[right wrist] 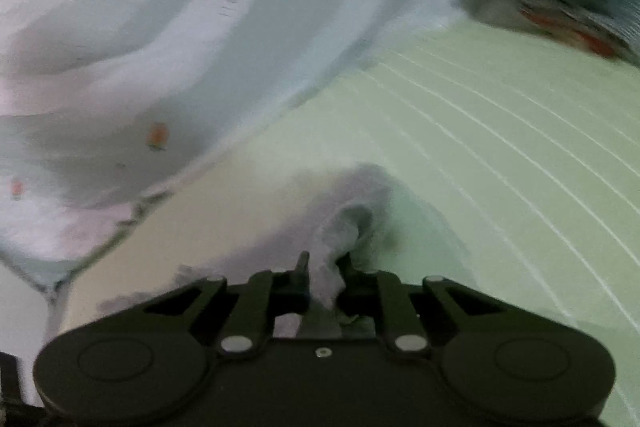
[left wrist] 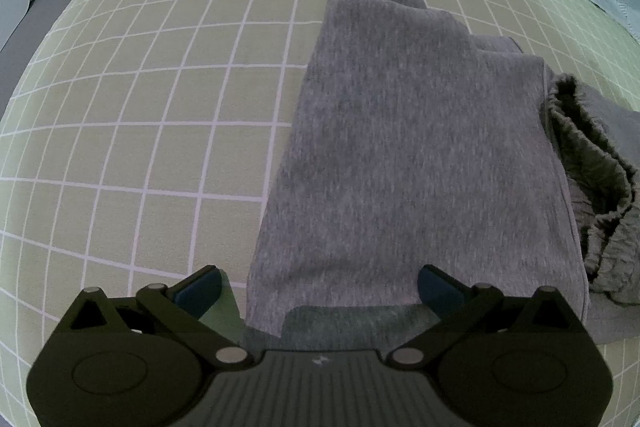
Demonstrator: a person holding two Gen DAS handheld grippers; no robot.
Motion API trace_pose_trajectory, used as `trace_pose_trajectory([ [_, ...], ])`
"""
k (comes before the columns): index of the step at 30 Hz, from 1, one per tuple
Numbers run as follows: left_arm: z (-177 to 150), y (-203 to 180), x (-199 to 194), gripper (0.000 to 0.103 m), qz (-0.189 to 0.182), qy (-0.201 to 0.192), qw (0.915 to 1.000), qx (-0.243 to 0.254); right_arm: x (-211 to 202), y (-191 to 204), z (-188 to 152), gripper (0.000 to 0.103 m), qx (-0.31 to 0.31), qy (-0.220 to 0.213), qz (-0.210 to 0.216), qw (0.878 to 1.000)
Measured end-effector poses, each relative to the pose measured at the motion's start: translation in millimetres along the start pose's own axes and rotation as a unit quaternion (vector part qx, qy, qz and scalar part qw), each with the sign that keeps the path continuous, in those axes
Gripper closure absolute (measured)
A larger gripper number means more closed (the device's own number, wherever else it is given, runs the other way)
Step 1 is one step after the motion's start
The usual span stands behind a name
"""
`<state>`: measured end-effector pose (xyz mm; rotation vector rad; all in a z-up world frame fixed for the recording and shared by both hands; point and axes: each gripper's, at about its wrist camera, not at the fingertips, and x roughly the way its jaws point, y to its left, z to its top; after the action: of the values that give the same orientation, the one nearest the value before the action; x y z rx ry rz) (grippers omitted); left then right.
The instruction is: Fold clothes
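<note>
We hold the left gripper [left wrist: 320,287] spread wide, low over the near edge of the grey trousers [left wrist: 400,147] on the green sheet [left wrist: 140,107]; our right gripper [right wrist: 324,267] pinches grey cloth [right wrist: 352,203], lifting it, likely to fold over

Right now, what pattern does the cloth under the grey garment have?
Pale green with a white grid, clearest in the left wrist view, beneath the grey garment.
</note>
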<state>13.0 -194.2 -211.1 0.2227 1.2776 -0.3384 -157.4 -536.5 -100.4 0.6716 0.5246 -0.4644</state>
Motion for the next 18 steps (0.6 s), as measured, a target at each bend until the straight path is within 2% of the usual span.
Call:
trace_pose_trajectory([
  [4, 3, 0, 0, 0.0, -0.001, -0.001, 1.0, 0.001, -3, 57, 5, 0.091, -0.048, 0.006, 0.089, 0.995],
  [6, 5, 0, 0, 0.0, -0.002, -0.001, 1.0, 0.001, 3, 91, -3, 0.09, -0.081, 0.027, 0.141, 0.986],
  [8, 6, 1, 1, 0.0, -0.003, -0.002, 1.0, 0.002, 15, 126, -22, 0.089, -0.129, 0.062, 0.17, 0.975],
  [10, 3, 5, -1, 0.0, -0.005, -0.003, 1.0, 0.005, 35, 147, -46, 0.082, -0.169, 0.106, 0.174, 0.964],
  [12, 1, 7, -2, 0.0, -0.006, -0.003, 1.0, 0.007, 63, 154, -72, 0.067, -0.185, 0.17, 0.161, 0.954],
  [15, 4, 12, -1, 0.0, -0.007, 0.002, 1.0, 0.005, 75, 141, -85, 0.061, -0.155, 0.218, 0.144, 0.953],
  [16, 4, 15, -2, 0.0, -0.006, 0.004, 1.0, 0.0, 69, 135, -81, 0.057, -0.144, 0.21, 0.15, 0.955],
  [17, 4, 18, -3, 0.0, -0.004, 0.006, 1.0, -0.007, 62, 129, -76, 0.044, -0.134, 0.198, 0.153, 0.959],
  [18, 4, 21, -5, 0.0, -0.002, 0.008, 0.9999, -0.014, 55, 124, -71, 0.025, -0.123, 0.186, 0.156, 0.962],
])
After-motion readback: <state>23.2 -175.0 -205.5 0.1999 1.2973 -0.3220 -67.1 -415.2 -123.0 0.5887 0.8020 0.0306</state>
